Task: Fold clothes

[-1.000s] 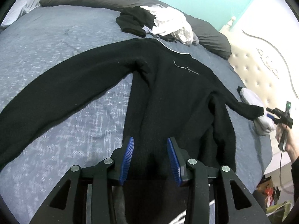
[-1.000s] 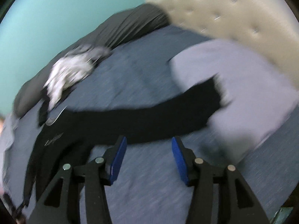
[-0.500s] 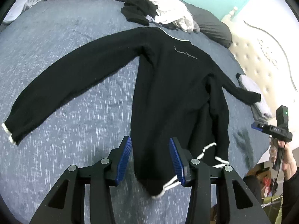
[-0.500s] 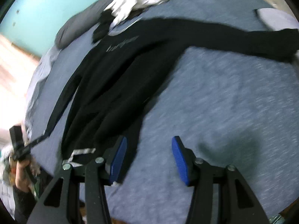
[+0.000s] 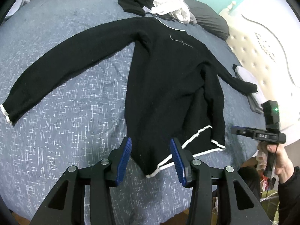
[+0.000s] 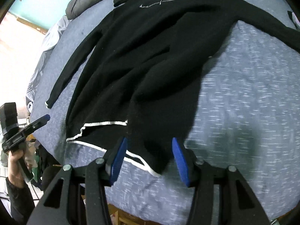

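Sweater spread flat, both grippers hovering at its hem

Black sweater [image 5: 165, 78] lies face up on the blue-grey bedspread [image 5: 65, 123], its collar toward the far edge of the bed and its white-trimmed hem at the near edge. One sleeve stretches out flat toward the bed's left side, cuff edged in white; the other runs toward the headboard [image 5: 262, 43], its end lying on a pale folded item [image 5: 247, 75] near that edge. The hem on the headboard side is rumpled and folded over on itself.

Left gripper [image 5: 150, 157] is wide apart, blue pads on either side of the hem's pointed corner, with nothing pinched between them. Right gripper [image 6: 150, 159] is likewise spread wide, framing another part of the hem without clamping it; whether the pads touch the cloth cannot be told. Each gripper shows in the other's view, held in a hand [image 5: 279, 161] just off the bed's near edge.

A heap of black and white clothes [image 5: 159, 7] sits at the far edge against a dark grey pillow [image 5: 208, 16]
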{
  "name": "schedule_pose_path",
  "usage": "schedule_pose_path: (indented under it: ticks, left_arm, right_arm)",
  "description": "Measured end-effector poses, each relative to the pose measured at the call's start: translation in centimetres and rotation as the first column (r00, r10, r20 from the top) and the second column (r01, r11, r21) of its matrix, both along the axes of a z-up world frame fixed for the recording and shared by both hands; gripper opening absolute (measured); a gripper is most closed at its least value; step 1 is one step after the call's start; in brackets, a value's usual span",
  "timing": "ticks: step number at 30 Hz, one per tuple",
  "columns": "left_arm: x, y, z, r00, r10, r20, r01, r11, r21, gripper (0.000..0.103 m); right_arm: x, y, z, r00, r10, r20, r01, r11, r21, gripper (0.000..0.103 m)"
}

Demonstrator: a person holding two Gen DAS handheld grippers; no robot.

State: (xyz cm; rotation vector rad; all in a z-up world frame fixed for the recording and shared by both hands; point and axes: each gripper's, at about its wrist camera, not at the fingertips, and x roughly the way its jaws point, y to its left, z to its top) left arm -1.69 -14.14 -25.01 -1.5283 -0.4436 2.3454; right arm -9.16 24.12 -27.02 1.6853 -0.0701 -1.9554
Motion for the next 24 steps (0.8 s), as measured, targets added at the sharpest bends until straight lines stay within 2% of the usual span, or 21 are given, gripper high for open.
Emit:
schedule_pose_path:
  ticks: [5,8,10,12,15,19,24]
  left_arm:
    - [0.3,0.1,0.3,1.0,-0.004,-0.004,0.004,1.0,0.013,0.048]
    - [0.4,0.2,0.4,1.0,-0.006,-0.007,0.007,1.0,0.023,0.048]
    - [0.4,0.2,0.4,1.0,-0.01,-0.009,0.01,1.0,0.024,0.048]
    - [0.4,0.3,0.3,1.0,-0.012,-0.008,0.013,1.0,0.025,0.049]
    - [0.3,0.2,0.0,1.0,-0.013,-0.003,0.013,1.0,0.024,0.049]
    - [0.1,0.1,-0.6,1.0,-0.012,0.01,0.012,1.0,0.021,0.049]
    - [0.0,0.2,-1.0,1.0,-0.014,0.022,0.014,1.0,0.005,0.049]
  right_arm:
    - [-0.1,-2.1,-1.0,1.0,-0.009,0.005,0.009,1.0,0.025,0.051]
    - [-0.2,-3.2,-1.4,1.0,0.02,-0.019,-0.018,0.998,0.058,0.051]
    - [-0.3,-3.7,-1.9,0.999,0.034,-0.02,-0.032,0.996,0.081,0.041]
    - [-0.5,-3.5,-2.4,0.999,0.032,-0.012,-0.031,0.996,0.088,0.016]
    - [-0.5,-2.9,-2.3,0.999,0.039,-0.029,-0.037,0.996,0.084,0.004]
    - [-0.7,-1.2,-1.1,0.998,0.027,-0.048,-0.025,0.999,0.046,0.003]
    - [-0.8,3.7,1.5,0.997,-0.017,-0.076,0.017,1.0,0.005,0.003]
